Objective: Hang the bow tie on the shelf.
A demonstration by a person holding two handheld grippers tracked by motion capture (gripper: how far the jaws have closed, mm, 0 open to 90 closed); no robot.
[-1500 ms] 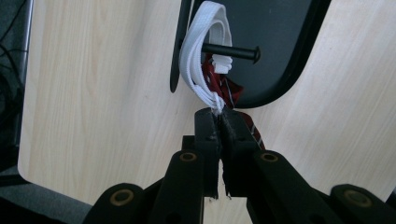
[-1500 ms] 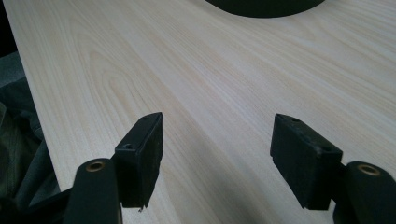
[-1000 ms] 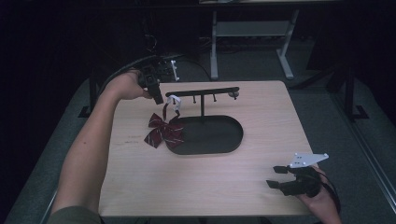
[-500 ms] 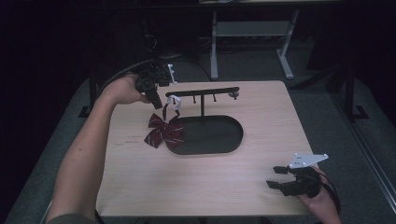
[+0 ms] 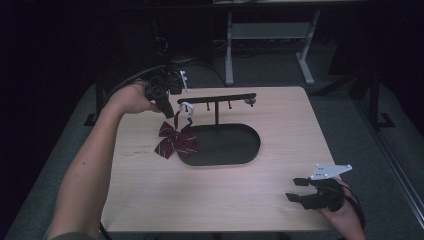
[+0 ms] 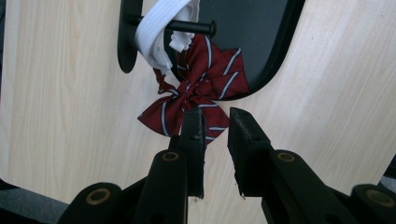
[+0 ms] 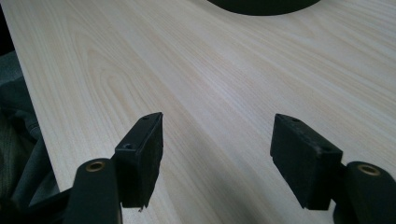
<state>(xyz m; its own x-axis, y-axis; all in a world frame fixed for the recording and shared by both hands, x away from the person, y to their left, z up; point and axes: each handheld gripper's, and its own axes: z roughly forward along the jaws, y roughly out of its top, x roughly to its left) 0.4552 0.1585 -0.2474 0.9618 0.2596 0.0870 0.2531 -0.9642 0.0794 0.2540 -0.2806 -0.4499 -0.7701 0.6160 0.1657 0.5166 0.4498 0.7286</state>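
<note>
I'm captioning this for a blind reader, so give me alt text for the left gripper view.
A dark red striped bow tie hangs by its white strap from a peg of a black stand, over a light wooden table. The left gripper points at it with its black jaws slightly apart and nothing between them.

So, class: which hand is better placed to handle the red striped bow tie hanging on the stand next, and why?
Left. The left gripper hovers just beside the bow tie hanging from the stand, jaws slightly apart and just opening, nothing between them. The right gripper rests at the table's near right corner, far away.
</note>
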